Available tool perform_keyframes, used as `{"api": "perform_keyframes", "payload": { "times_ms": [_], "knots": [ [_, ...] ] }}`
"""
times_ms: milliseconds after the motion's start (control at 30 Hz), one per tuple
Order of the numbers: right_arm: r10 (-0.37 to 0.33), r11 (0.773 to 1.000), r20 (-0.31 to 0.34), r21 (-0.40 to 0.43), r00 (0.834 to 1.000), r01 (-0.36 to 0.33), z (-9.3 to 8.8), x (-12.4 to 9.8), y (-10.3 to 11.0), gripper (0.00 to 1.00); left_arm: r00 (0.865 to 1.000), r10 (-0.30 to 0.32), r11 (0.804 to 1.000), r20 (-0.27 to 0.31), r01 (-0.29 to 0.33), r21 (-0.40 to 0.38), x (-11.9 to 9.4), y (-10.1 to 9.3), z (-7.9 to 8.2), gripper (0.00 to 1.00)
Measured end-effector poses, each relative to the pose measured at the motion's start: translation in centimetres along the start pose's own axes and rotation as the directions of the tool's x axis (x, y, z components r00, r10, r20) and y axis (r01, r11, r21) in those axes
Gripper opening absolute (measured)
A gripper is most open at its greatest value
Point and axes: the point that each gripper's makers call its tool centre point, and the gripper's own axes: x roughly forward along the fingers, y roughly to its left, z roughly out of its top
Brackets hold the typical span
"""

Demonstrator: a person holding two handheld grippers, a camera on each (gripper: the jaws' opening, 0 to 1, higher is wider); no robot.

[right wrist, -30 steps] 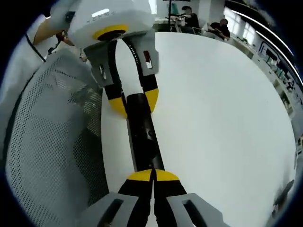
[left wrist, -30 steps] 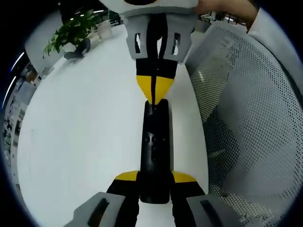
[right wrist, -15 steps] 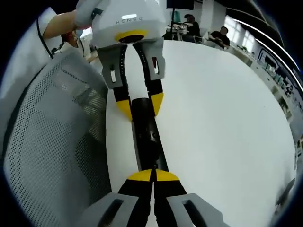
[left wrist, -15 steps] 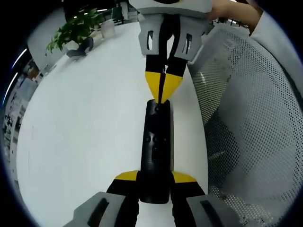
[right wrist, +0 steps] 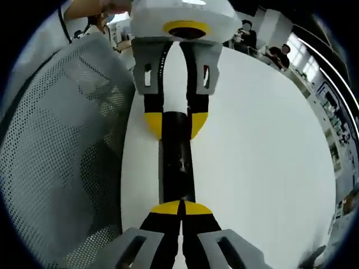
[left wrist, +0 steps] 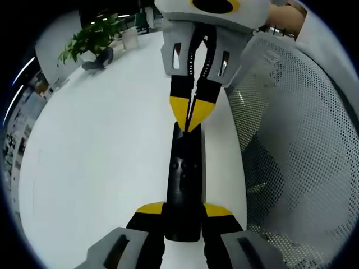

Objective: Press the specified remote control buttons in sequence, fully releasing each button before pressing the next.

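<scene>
Gripping remote (left wrist: 185, 179), apparently: left gripper (left wrist: 184, 216) jaws.

Bright, even overhead office light; white table (left wrist: 101, 157) near blown out, shadows faint. Soft sheen on black remote control (left wrist: 185, 179). Strong fisheye bending at edges. Centre sharp; background plant (left wrist: 90, 42) soft, rim detail smeared.

Slim black plastic remote control (left wrist: 184, 185) clamped between left gripper (left wrist: 183, 209) yellow tips | right gripper (left wrist: 190, 120) closed tips touching remote's far end | white table (left wrist: 95, 162) beneath
</scene>
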Motion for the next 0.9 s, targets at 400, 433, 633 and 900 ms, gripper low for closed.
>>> {"api": "perform_keyframes", "payload": {
  "times_ms": [400,433,633,900],
  "knots": [
    [0.019,0.982,0.135,0.184,0.991,-0.044,1.3,0.1,-0.6,0.00,1.000,-0.001,1.000,-0.010,0.001,-0.002,0.0,0.0,0.0,0.23],
    [0.032,0.984,0.135,0.170,0.990,-0.055,1.4,0.3,-0.4,0.00,1.000,-0.001,1.000,-0.009,0.001,-0.003,-0.1,0.0,0.0,0.23],
    [0.047,0.998,0.076,0.026,0.996,-0.049,1.3,0.5,0.0,0.00,1.000,-0.001,1.000,0.001,0.001,-0.006,-0.1,0.0,0.0,0.23],
    [0.033,0.998,0.027,0.059,0.999,-0.035,1.3,0.7,-0.1,0.00,1.000,-0.003,1.000,0.011,0.003,-0.006,-0.1,0.0,0.0,0.23]
  ]
}}
